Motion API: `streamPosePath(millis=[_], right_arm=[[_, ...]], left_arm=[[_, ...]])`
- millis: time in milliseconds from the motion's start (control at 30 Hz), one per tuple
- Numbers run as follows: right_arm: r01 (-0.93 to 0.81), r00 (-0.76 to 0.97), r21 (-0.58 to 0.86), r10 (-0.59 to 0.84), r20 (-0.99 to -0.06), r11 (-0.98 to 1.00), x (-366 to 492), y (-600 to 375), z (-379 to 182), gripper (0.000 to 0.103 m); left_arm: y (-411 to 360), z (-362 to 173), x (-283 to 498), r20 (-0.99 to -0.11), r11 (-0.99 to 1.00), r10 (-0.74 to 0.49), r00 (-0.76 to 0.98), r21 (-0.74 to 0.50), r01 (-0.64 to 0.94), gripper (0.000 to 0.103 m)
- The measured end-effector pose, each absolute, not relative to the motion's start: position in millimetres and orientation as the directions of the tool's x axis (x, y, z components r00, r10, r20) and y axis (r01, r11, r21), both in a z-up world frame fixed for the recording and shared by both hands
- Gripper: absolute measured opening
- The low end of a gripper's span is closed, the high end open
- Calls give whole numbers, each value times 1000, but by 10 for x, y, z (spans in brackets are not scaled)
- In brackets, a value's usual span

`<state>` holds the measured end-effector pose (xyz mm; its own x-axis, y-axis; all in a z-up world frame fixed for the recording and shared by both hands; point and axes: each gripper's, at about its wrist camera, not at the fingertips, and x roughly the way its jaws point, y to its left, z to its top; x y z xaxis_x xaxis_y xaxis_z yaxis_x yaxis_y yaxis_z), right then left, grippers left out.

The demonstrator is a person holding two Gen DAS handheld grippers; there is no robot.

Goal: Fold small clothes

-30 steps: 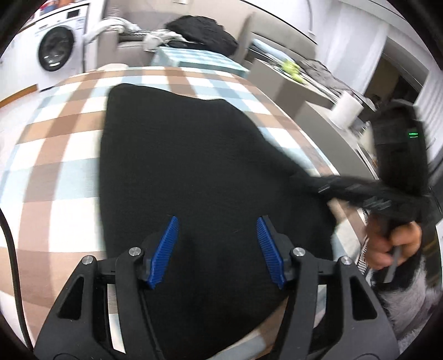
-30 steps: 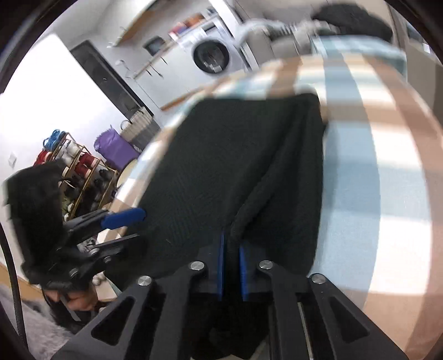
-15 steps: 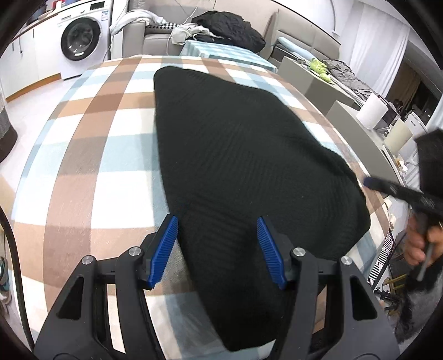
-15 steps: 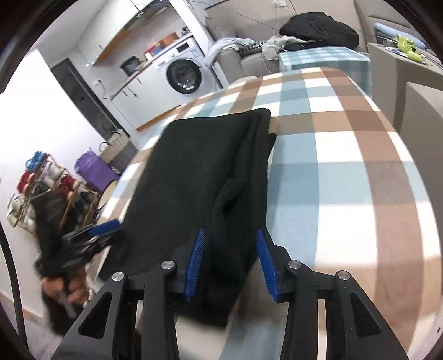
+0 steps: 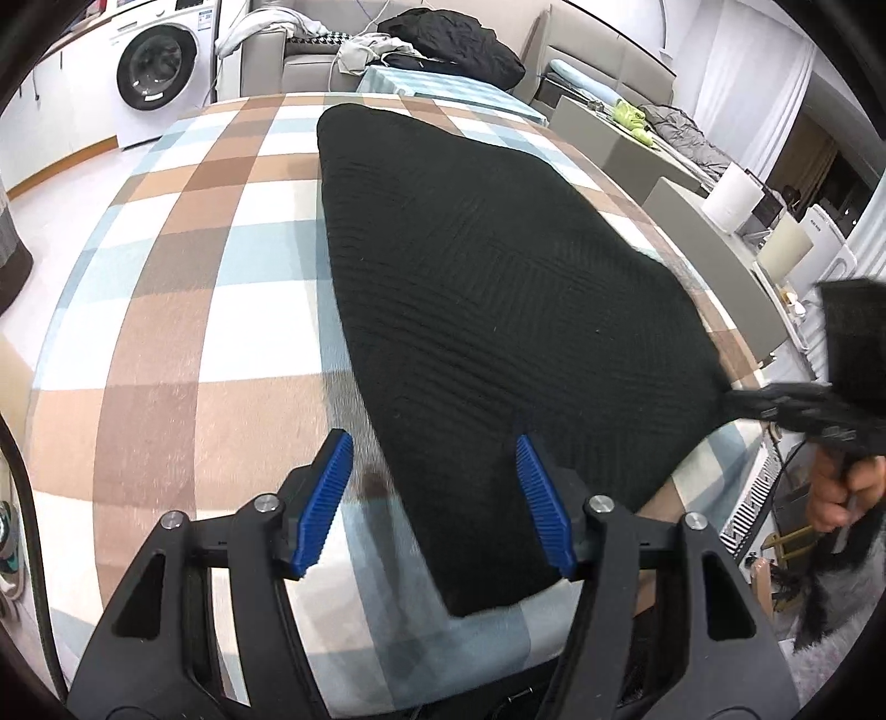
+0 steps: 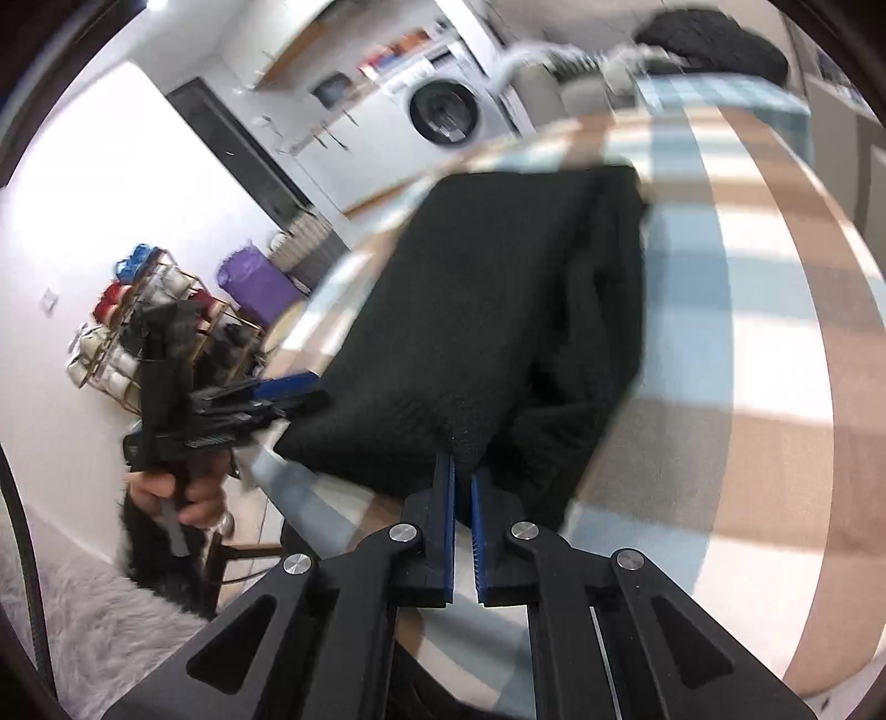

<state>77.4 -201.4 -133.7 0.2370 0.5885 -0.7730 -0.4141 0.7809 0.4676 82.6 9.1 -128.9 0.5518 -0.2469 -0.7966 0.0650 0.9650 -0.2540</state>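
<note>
A black knit garment lies flat on the plaid tablecloth, its near corner close to the table's front edge. My left gripper hovers over that near left edge; its jaws are opening, the cloth's edge lies between the blue pads and they do not press it. In the right wrist view the garment is bunched at its near right corner, with my right gripper shut on a fold of it. The right gripper also shows at the cloth's right edge, the left gripper at its left.
A washing machine stands far left, a sofa with a black clothes pile behind the table. Grey cabinets and a white roll flank the right side. A shoe rack and purple bag stand left.
My right gripper let go of the garment, opened, then shut again on its near right corner. The left gripper shifted left, so the cloth's left edge now lies between its fingers.
</note>
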Motion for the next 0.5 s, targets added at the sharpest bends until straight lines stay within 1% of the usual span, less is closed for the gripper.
streamPosePath(millis=[67,300,367,400,433,467,500], right_arm=[[-392,218,486,592,-776,781,835,-2009,-1447,4],[-391,216,480,585,-781,785,855,-2000,-1429,5],[-406,223,454,568,-792,793,810,-1989,-1374,5],[-422,237,435,560,-794,795,795,-1987,-1320,8],[-432,257,421,556,-790,797,781,-2000,-1259,15],[-432,283,411,553,-784,803,777,-2030,-1192,19],[-423,307,406,550,-776,810,770,-2056,-1161,34]], left_arm=[[87,-1289,766,-792,961,-266,549,-265,82,62],[-12,-1387,662,-820,969,-247,516,-209,133,63],[-9,-1405,640,-822,970,-243,514,-202,136,63],[-11,-1413,633,-825,972,-236,513,-193,138,64],[-10,-1416,627,-828,973,-228,512,-180,141,64],[-5,-1416,622,-828,973,-229,512,-181,143,64],[13,-1416,622,-826,972,-235,512,-189,141,64]])
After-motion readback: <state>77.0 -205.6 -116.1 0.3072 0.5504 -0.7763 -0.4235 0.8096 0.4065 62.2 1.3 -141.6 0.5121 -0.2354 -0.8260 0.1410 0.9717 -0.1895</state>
